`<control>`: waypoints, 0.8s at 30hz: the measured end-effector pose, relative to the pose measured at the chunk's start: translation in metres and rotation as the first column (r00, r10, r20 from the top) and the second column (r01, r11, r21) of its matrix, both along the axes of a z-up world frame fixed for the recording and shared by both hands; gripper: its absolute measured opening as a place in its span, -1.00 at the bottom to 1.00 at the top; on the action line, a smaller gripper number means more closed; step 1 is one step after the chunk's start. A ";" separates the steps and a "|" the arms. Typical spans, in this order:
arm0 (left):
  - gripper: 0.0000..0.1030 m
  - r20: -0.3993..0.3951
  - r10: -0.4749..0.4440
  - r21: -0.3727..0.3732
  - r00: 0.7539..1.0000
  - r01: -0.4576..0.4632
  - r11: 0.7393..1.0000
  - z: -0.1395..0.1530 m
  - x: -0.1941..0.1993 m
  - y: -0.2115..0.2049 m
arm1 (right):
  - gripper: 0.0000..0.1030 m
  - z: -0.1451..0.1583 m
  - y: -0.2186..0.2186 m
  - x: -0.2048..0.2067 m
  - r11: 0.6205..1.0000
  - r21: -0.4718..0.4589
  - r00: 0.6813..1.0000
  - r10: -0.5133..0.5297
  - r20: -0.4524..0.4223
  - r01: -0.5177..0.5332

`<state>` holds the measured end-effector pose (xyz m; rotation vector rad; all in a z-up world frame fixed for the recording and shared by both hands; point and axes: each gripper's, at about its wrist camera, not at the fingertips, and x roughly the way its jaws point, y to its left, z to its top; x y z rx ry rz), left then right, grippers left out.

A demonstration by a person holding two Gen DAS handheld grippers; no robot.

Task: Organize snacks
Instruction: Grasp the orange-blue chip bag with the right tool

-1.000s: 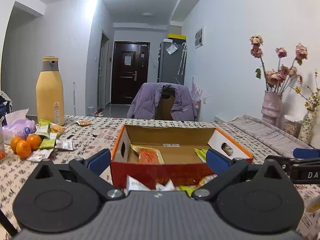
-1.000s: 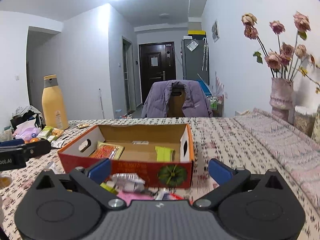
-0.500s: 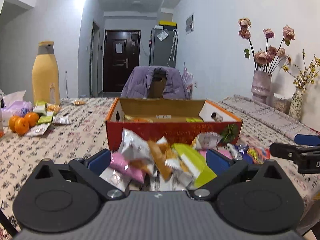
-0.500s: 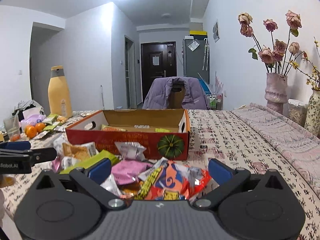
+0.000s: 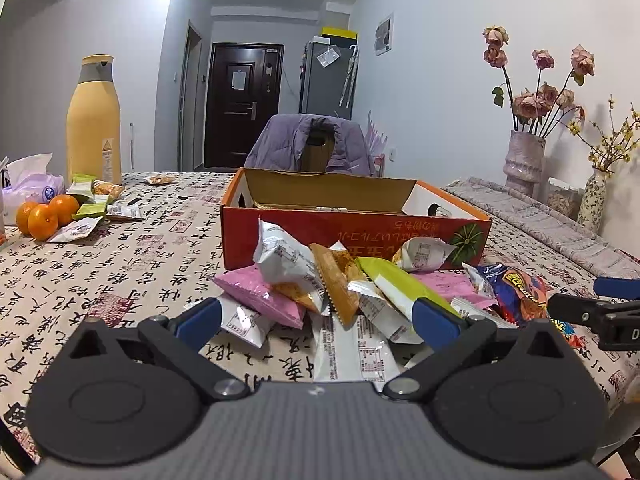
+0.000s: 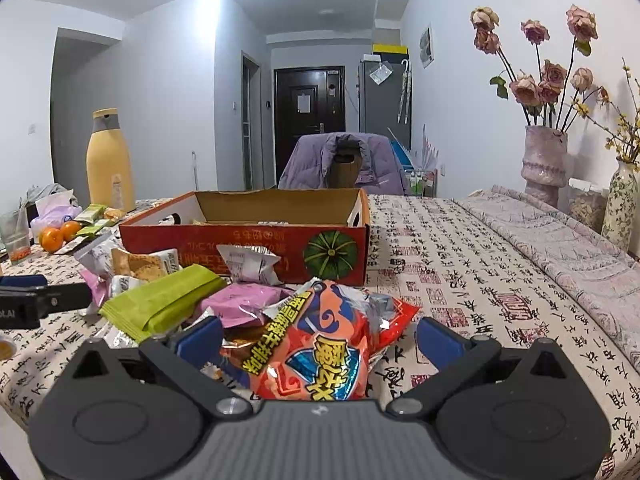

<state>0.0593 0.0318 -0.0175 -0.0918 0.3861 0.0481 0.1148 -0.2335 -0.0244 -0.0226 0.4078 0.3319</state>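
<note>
Snack packets lie heaped against the red box.

Box: inside floor hidden behind its near wall in both views; contents cannot be told.
Snack pile: lower packets covered by upper ones; white packet cut off by the left gripper's body.
Red bag: lower end hidden behind the right gripper.
Glass: cut by the left picture edge.
Packet print: too small to read.
</note>
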 end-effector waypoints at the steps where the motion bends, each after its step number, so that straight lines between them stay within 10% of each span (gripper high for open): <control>1: 1.00 -0.003 0.000 0.000 1.000 0.000 1.000 -0.001 0.001 -0.001 | 1.00 0.000 0.000 0.003 1.000 0.004 1.000 -0.003 -0.011 0.003; 16: 1.00 -0.011 -0.006 -0.003 1.000 0.006 1.000 -0.002 0.003 -0.004 | 0.95 -0.019 0.003 0.057 0.992 0.082 0.971 -0.077 -0.227 0.098; 24: 1.00 -0.021 -0.008 -0.018 1.000 0.008 1.000 -0.006 0.004 -0.001 | 0.57 -0.022 0.003 0.057 0.994 0.070 0.968 -0.070 -0.240 0.089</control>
